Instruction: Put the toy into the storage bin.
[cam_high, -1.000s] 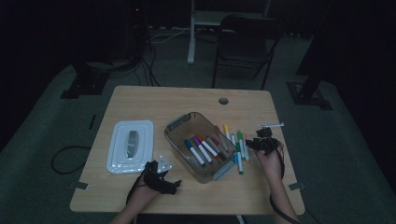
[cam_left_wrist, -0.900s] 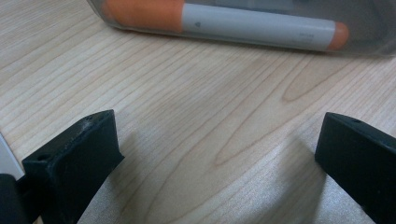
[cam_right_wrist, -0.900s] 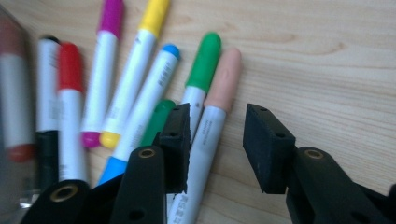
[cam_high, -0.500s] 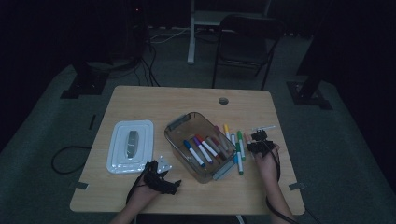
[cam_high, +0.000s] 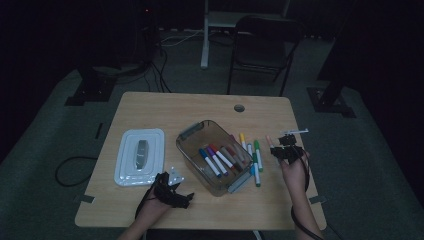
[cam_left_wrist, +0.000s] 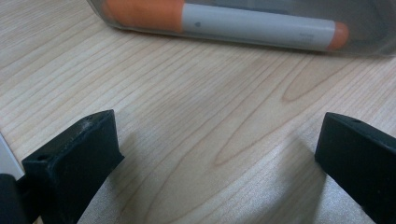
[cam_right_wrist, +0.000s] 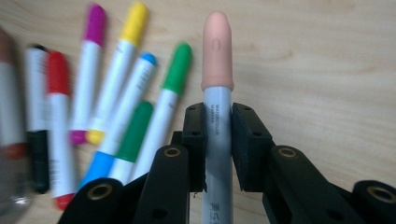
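Clamping one peach-capped marker (cam_right_wrist: 217, 93) by its smooth grey barrel above the table (cam_high: 165, 107), the right gripper (cam_right_wrist: 218, 140) has just closed; six markers (cam_right_wrist: 135, 93) lie alongside. Left gripper (cam_left_wrist: 219, 154) jaws stand apart, empty.

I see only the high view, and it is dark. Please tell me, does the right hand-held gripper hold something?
Observer: Yes. The right hand-held gripper is shut on a marker with a peach cap; its pads press the grey barrel from both sides.
Operator: And the left one, is it open?
Observer: The left hand-held gripper is open, with bare table between its jaws.
Operator: What lies in front of the left one?
Observer: An orange marker, lying inside the clear box behind its wall.
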